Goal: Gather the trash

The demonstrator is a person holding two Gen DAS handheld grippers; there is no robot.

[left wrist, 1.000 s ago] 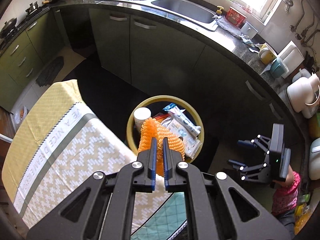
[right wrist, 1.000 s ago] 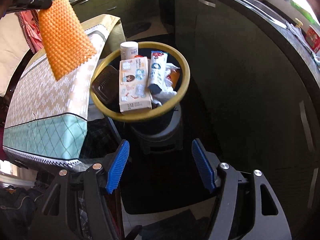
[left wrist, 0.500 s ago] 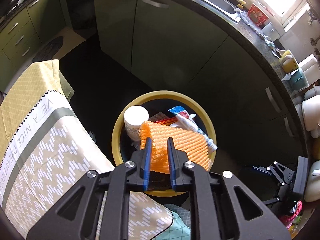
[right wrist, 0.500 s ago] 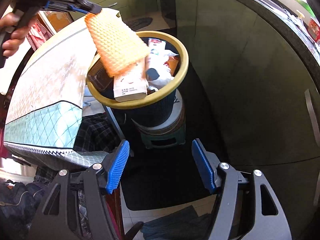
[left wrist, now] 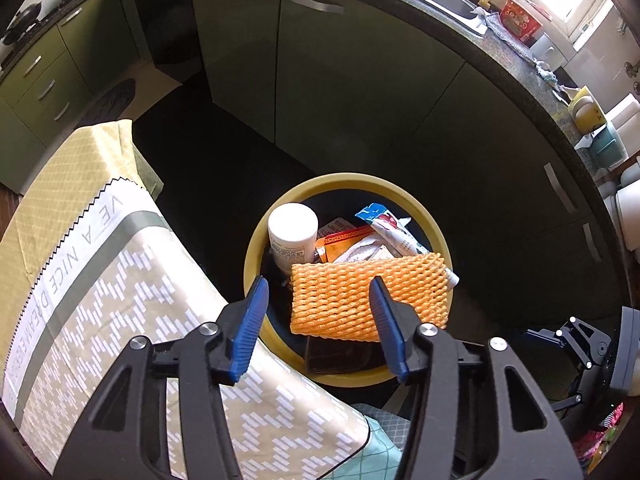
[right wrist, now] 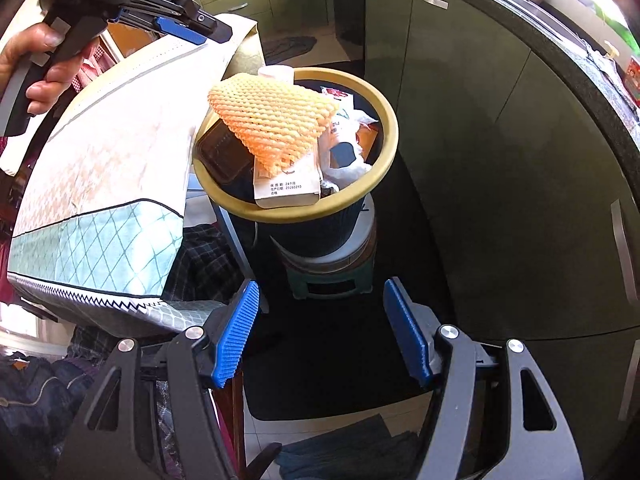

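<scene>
An orange foam net (left wrist: pixel 360 296) lies on top of the trash in a dark bin with a yellow rim (left wrist: pixel 344 182). My left gripper (left wrist: pixel 318 320) hovers just above it with its jaws opening; the pads stand clear of the net. From the right wrist view the orange foam net (right wrist: pixel 272 118) rests across the bin (right wrist: pixel 316 210), on a white carton (right wrist: pixel 286 184) and a dark tray. The left gripper (right wrist: pixel 188 32) shows there at top left, held by a hand. My right gripper (right wrist: pixel 326 336) stays open and empty, low and short of the bin.
A table with a patterned cloth (left wrist: pixel 100 300) sits left of the bin. Green cabinets (left wrist: pixel 320 80) and a dark counter curve behind. The bin stands on a small stool (right wrist: pixel 332 272) on a dark floor mat. A white bottle (left wrist: pixel 292 228) and a tube lie in the bin.
The left gripper came down over the bin, opened its jaws and let go of the orange net, which now lies flat on the trash. The right gripper stayed put.
</scene>
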